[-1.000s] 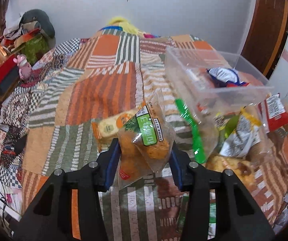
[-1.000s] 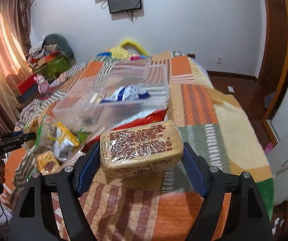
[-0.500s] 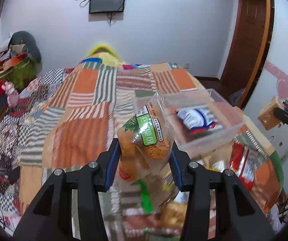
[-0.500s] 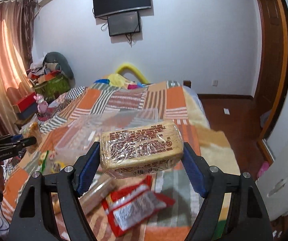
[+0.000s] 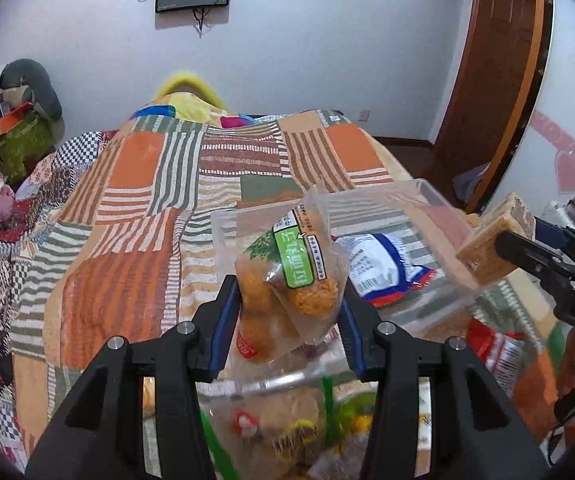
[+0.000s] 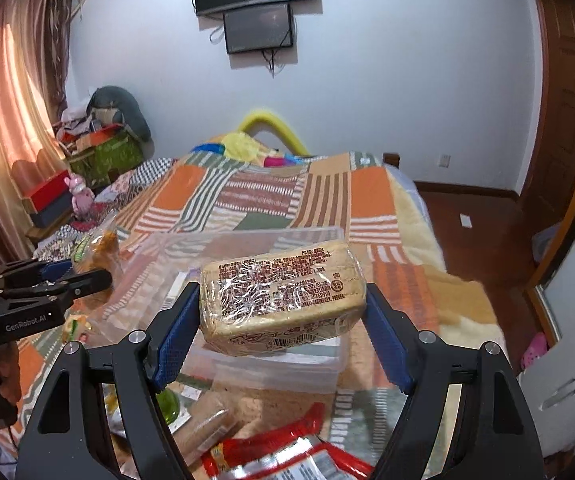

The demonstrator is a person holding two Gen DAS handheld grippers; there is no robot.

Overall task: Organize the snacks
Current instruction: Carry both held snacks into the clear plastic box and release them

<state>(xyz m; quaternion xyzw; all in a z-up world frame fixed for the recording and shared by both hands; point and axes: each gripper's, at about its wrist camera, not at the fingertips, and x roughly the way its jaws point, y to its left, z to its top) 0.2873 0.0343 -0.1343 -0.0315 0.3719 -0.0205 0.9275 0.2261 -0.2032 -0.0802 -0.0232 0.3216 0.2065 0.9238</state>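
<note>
Both tongs had risen off the bed within the last second and now hung over the clear plastic bin [image 5: 427,196]: the left tongs [image 5: 289,314] were clamped on a clear bag of orange fried snacks [image 5: 287,280], and the right tongs [image 6: 281,320] gripped a wrapped tan cake block [image 6: 283,296], so 2 drops into the bin looked imminent. Inside the bin lay just 1 blue-and-white packet [image 5: 383,268], while a red packet [image 6: 287,452] and several other loose snacks remained on the patchwork bedspread [image 5: 135,208] near the bin, still unsorted.
</note>
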